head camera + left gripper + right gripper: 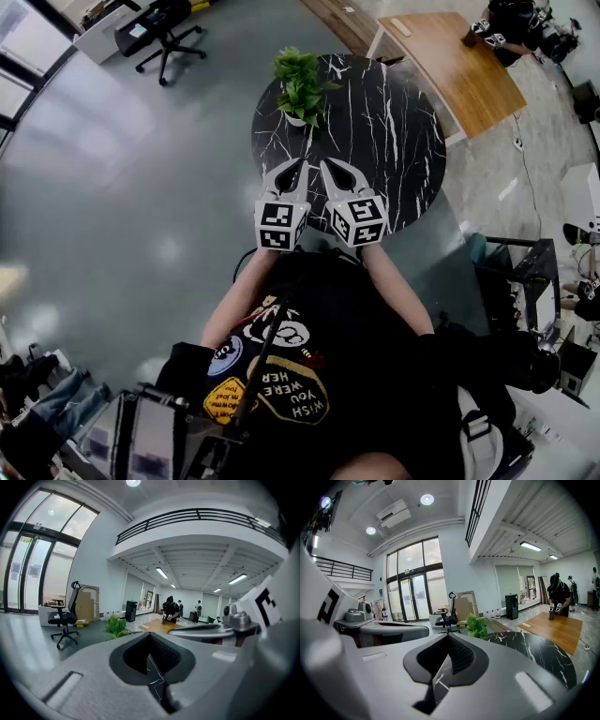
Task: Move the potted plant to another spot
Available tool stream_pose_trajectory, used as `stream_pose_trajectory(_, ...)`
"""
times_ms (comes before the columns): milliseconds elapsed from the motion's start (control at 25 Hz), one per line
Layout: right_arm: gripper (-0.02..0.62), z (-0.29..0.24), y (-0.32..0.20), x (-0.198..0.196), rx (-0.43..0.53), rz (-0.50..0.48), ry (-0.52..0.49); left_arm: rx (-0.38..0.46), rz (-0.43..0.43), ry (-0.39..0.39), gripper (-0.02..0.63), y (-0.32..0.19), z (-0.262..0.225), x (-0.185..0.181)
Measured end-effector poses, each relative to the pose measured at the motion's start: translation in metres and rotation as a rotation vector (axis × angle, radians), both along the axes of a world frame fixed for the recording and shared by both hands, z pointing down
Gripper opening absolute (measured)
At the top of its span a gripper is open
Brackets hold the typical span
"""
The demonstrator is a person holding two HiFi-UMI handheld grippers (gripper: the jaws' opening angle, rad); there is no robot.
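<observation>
We hold the left gripper [302,170] and right gripper [330,172] closed and empty at frame centre, as reaching comes first; the leafy green potted plant [302,82] stands upper-left on the round black marble table [394,141].

The potted plant [301,82], green leaves in a small white pot, stands upright at the counter's [380,141] far left edge.
</observation>
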State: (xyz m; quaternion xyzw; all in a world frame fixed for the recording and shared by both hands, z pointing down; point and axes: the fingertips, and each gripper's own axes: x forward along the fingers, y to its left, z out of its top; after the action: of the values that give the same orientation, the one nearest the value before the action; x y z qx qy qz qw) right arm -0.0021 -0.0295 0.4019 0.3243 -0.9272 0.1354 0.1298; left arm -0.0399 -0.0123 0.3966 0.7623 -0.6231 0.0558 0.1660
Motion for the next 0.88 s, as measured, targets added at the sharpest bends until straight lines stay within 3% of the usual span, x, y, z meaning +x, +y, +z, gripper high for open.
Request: stream_pose_trajectory(880,0.002,0.025,0.009,-0.008,-0.058,0.017,0.020,-0.036,0.021,0.050,0.005,0.007,0.021,-0.013)
